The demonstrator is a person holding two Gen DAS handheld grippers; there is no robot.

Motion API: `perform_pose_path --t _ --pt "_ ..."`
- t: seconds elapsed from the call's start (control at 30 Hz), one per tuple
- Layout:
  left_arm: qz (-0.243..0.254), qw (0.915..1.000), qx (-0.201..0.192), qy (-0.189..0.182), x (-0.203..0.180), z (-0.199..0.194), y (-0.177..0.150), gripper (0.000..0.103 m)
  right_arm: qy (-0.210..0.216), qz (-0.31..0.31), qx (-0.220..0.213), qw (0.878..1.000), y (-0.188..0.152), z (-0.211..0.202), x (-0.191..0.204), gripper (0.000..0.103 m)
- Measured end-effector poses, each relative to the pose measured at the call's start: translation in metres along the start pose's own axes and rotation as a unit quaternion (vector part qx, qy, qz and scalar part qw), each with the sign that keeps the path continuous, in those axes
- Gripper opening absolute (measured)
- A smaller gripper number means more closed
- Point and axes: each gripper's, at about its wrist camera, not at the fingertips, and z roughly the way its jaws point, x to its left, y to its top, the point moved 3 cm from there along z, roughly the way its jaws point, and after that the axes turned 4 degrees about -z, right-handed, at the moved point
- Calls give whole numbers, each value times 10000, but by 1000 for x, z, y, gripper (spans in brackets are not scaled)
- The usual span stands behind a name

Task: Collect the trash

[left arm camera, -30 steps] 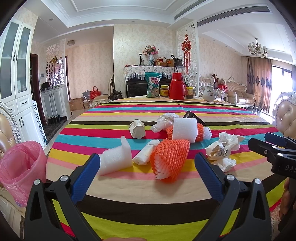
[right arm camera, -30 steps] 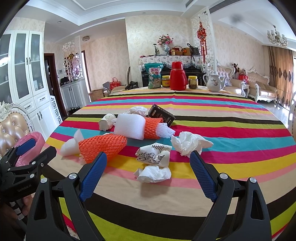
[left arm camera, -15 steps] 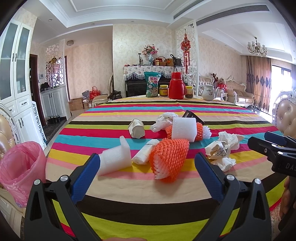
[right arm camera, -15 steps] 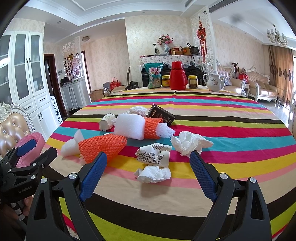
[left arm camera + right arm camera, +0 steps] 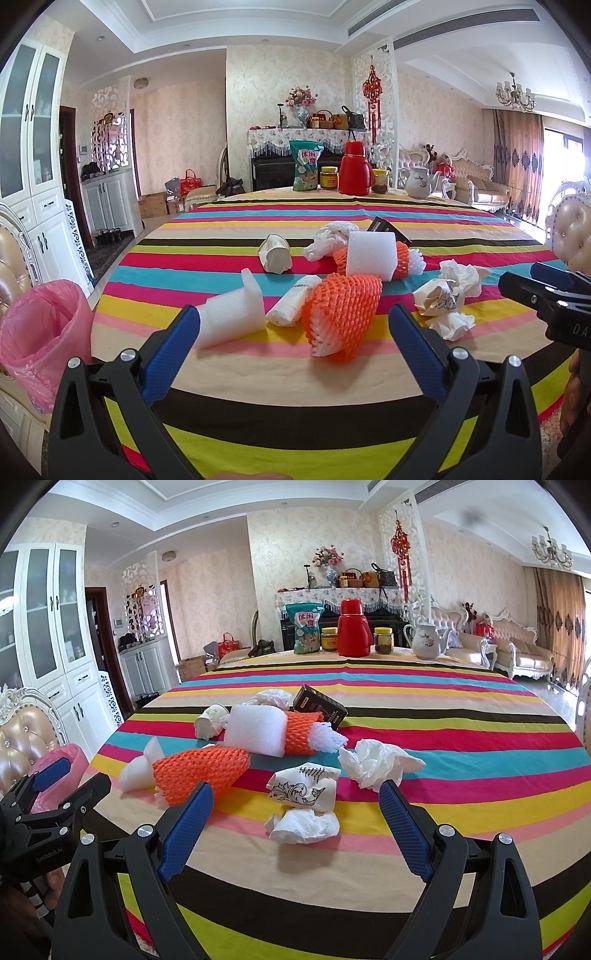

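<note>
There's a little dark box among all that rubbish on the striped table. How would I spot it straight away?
Start at the round table with the striped cloth and find the litter heaped near its middle. At the back of that heap, behind the white foam block and the orange foam net beneath it, lies the dark box. It is the only dark, hard-edged item there; everything else is white or orange.
</note>
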Motion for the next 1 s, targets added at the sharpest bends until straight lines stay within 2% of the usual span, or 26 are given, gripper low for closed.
perform_pose_path --t 0.2,0.33,0.5,0.6,0.67,0.73,0.9,1.0 --pt "-20 10000 84 -29 5 3 1 99 -25 8 82 10000 -1 3 -2 85" --pt "87 9997 176 160 12 7 2 99 -94 82 305 9995 -2 12 -7 85" --pt "-10 9967 714 386 38 34 0 99 -188 176 899 9956 -8 38 -13 85" --pt "-188 9938 1018 394 59 49 -2 99 -177 203 1092 9937 -8 51 -14 85" --pt "-141 9920 1199 374 67 57 -3 99 -108 244 1235 9920 -6 63 -15 85" --pt "-96 9893 1368 507 76 65 -5 99 -43 306 1366 9901 -4 76 -15 85" --pt "-258 9841 1675 531 96 84 -4 99 176 455 1695 9843 1 107 -11 85" --pt "-177 9812 1839 565 100 103 -2 99 202 483 1804 9822 3 122 -8 85"
